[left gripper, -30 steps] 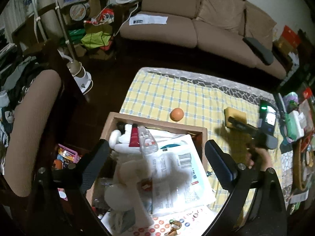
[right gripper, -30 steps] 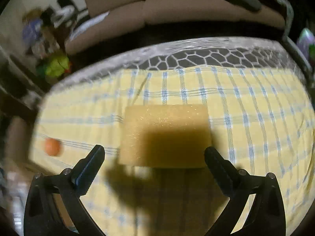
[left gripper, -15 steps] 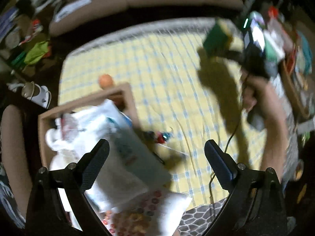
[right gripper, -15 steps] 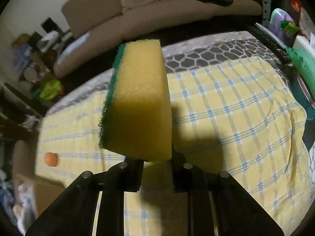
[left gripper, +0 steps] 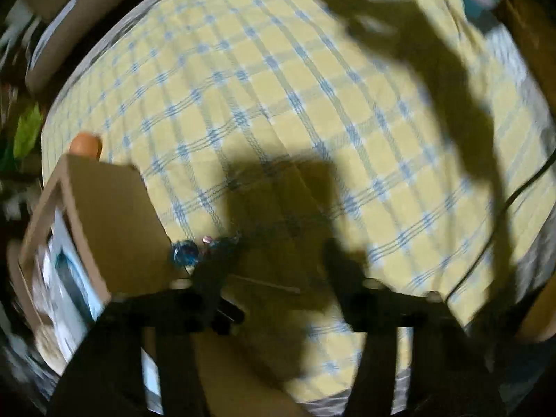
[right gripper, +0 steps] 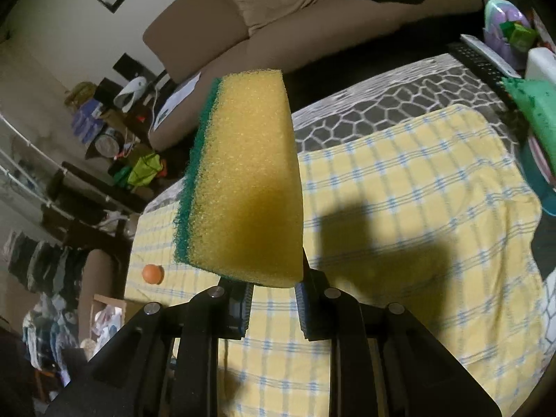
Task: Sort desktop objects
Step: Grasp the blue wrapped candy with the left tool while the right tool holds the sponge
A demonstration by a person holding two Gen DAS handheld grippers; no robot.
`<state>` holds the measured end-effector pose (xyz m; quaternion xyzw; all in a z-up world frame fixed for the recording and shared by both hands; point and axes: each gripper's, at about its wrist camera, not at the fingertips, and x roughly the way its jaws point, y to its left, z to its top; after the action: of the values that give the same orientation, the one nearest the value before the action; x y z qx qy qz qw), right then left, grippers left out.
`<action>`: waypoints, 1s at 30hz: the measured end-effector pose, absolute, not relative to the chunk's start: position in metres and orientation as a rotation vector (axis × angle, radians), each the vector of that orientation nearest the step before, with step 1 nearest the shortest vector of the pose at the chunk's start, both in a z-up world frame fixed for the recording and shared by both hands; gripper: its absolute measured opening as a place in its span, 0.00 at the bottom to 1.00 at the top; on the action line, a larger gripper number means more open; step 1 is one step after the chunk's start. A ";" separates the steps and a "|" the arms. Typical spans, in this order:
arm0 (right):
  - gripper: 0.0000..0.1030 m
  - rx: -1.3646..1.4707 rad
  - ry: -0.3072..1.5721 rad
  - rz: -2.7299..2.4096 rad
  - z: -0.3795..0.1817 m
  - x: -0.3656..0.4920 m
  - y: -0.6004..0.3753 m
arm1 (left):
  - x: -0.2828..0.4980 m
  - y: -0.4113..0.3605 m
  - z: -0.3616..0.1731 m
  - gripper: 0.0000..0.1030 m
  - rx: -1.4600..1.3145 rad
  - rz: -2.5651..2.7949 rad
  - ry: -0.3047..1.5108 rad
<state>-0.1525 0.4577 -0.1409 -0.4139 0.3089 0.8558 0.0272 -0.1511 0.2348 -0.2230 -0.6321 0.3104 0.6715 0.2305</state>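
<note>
Left wrist view, blurred: the left gripper (left gripper: 278, 260) points down at a yellow checked cloth (left gripper: 278, 104) crossed by dark shadows. Its jaws are closing; whether anything sits between them I cannot tell. A cardboard box (left gripper: 104, 215) stands at lower left, an orange ball (left gripper: 85, 143) behind it.

Right wrist view: the right gripper (right gripper: 274, 299) has its jaws clamped on a yellow-and-green sponge (right gripper: 243, 180), held upright above the cloth-covered bench (right gripper: 399, 111). A brown sofa (right gripper: 264, 17) fills the top; clutter lines the left.
</note>
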 end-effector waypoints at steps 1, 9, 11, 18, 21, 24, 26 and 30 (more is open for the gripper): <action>0.21 -1.279 0.937 2.640 -0.139 -0.148 0.457 | -0.148 0.234 -0.228 0.39 -1.737 1.817 0.899; 0.22 -1.283 0.875 2.684 -0.134 -0.132 0.460 | -0.137 0.219 -0.235 0.50 -1.662 1.829 1.148; 0.22 -1.284 0.875 2.684 -0.133 -0.131 0.459 | -0.144 0.218 -0.227 0.57 -1.643 1.908 1.106; 0.23 -1.285 0.875 2.686 -0.131 -0.129 0.458 | -0.140 0.227 -0.251 0.48 -1.629 1.849 1.282; 0.23 -1.292 0.863 2.691 -0.130 -0.131 0.453 | -0.141 0.226 -0.246 0.18 -1.660 1.813 1.131; 0.23 -1.292 0.852 2.700 -0.128 -0.133 0.448 | -0.137 0.227 -0.248 0.18 -1.649 1.785 1.179; 0.23 -1.297 0.843 2.705 -0.126 -0.133 0.445 | -0.136 0.230 -0.249 0.18 -1.639 1.791 1.190; 0.23 -1.300 0.819 2.711 -0.122 -0.133 0.439 | -0.144 0.231 -0.217 0.17 -1.590 1.926 1.121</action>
<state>-0.1334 0.4389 -0.1222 -0.4173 0.2628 0.8699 0.0126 -0.1439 0.2309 -0.2175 -0.5690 0.4011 0.6892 0.2007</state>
